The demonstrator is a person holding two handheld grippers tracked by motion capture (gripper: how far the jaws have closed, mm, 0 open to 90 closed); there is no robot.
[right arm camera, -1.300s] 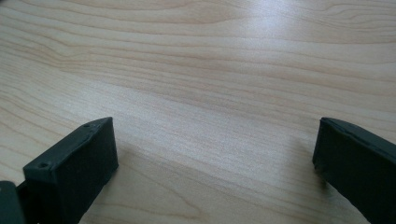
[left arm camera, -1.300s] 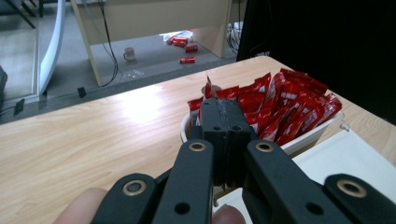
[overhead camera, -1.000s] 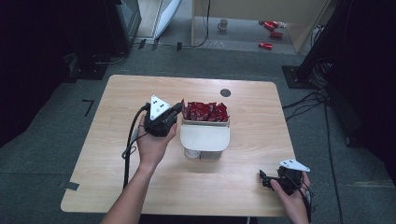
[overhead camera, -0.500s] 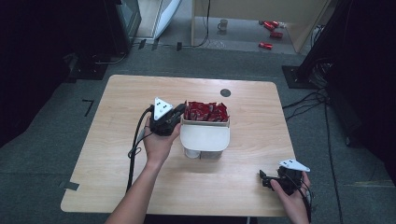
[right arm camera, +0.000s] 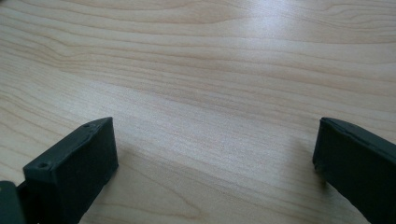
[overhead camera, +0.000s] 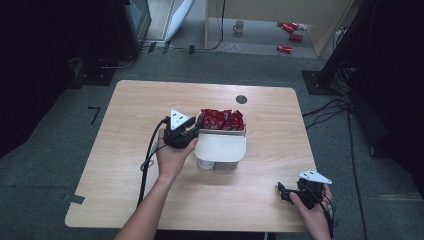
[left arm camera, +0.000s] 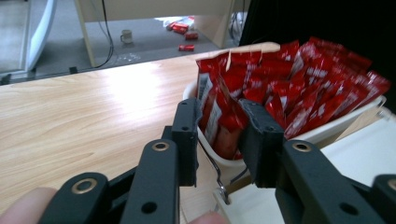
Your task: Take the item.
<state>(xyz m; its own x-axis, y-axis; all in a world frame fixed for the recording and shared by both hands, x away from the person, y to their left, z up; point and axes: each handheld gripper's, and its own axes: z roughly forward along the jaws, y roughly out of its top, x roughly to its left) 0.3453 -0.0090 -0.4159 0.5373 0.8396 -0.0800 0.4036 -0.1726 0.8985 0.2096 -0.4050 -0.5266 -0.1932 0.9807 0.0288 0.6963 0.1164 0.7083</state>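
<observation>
The left tool (left arm camera: pixel 219 135) is at the near-left corner of the white tray (overhead camera: pixel 220 150), in the middle of the worktop (overhead camera: pixel 125 110). Its jaws are part-open, straddling the end of the red sachets (left arm camera: pixel 299 88) that stand packed upright in the tray's far compartment. One or two sachets sit between the jaws; whether the pads are already touching them is hard to say, but nothing looks pinched.

These sachets look light and thin, with a glossy film that will probably slide and crumple under pressure. They are crammed together, so neighbours may ride up with whichever one is pulled. The best hold, I'd judge, is high on the flat faces of a single end packet, squeezed gently.

The right tool (overhead camera: pixel 300 192) rests wide open and empty, low over bare wood at the near-right corner, well apart from the tray.
</observation>
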